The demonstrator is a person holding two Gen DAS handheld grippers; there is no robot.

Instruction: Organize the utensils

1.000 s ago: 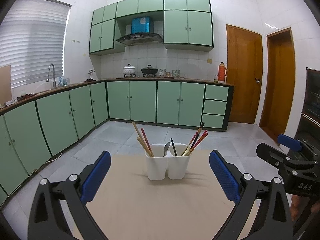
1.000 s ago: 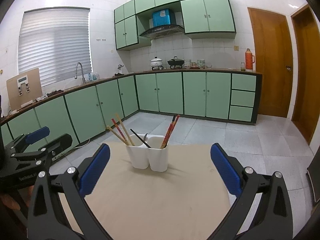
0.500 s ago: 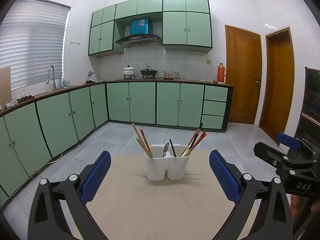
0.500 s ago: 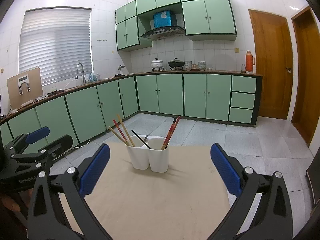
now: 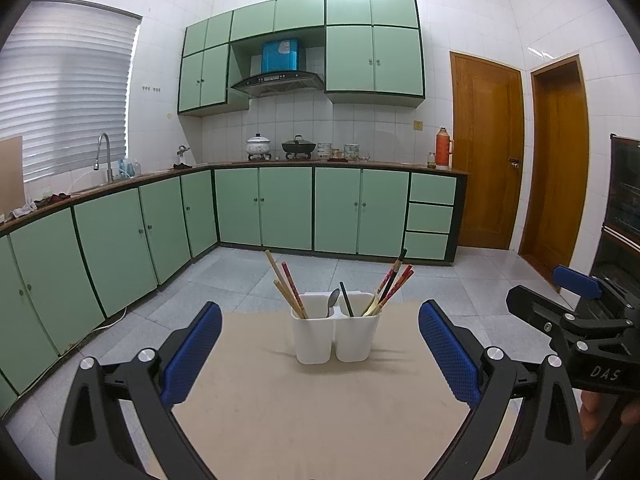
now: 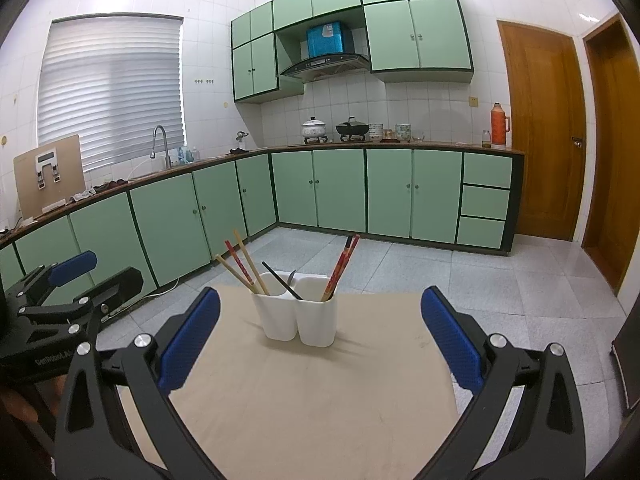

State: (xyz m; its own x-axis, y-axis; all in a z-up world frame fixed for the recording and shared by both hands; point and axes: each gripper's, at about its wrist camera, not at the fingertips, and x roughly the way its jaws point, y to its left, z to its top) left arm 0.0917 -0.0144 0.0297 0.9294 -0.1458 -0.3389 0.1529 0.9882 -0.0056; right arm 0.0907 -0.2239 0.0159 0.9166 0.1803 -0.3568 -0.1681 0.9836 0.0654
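Two white utensil cups (image 5: 335, 332) (image 6: 299, 318) stand side by side near the far edge of a beige table (image 5: 304, 412) (image 6: 312, 392). The left cup holds wooden and red chopsticks (image 5: 286, 289) (image 6: 243, 267) and a metal spoon (image 5: 333, 300). The right cup holds red and dark chopsticks (image 5: 390, 286) (image 6: 341, 266); a black utensil (image 6: 282, 280) leans between the cups. My left gripper (image 5: 320, 354) and right gripper (image 6: 320, 346) both stand open and empty, well short of the cups. The right gripper also shows at the left wrist view's right edge (image 5: 576, 304), the left gripper at the right wrist view's left edge (image 6: 76, 280).
Green base cabinets (image 5: 280, 212) and a counter with a sink tap (image 5: 102, 156), pots (image 5: 260, 146) and an orange flask (image 5: 443, 148) line the far walls. Wooden doors (image 5: 486, 156) stand at the right. Grey tiled floor (image 5: 236, 276) surrounds the table.
Both views have tilted up very slightly, so the cups sit a little lower in frame. Both grippers stay open and nothing on the table has moved.
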